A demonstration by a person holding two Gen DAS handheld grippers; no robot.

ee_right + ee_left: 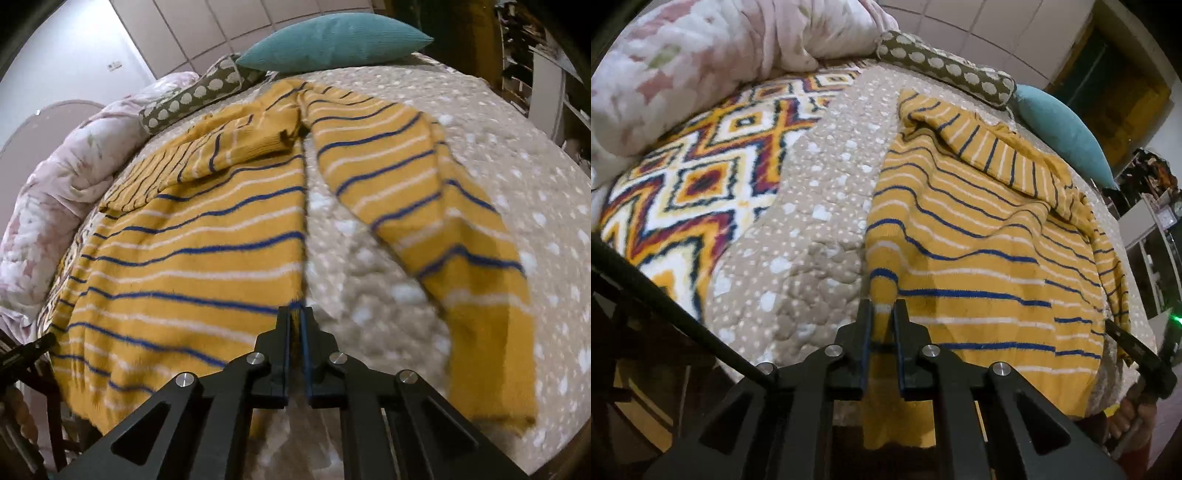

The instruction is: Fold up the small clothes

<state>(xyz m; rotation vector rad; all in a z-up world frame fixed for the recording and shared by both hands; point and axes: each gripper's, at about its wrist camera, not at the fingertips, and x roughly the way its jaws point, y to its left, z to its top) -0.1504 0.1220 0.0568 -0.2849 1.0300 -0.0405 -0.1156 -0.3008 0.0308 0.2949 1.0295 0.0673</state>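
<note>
A yellow sweater with blue and white stripes [979, 236] lies spread on the beige dotted bedspread [820, 206]. My left gripper [884, 314] is shut on the sweater's near left hem corner. In the right wrist view, my right gripper [295, 314] is shut on the sweater [192, 251] at its near right hem corner. One sleeve [443, 229] stretches out to the right on the bedspread [369, 266]. The other sleeve [229, 147] lies folded across the upper body. The right gripper's body also shows at the far right of the left wrist view [1137, 354].
A patterned fleece blanket [694, 177] lies to the left, with a pink floral duvet [701, 66] behind it. A brown dotted bolster [945, 66] and a teal pillow [332, 40] lie at the bed's head. Shelves [554, 74] stand to the right.
</note>
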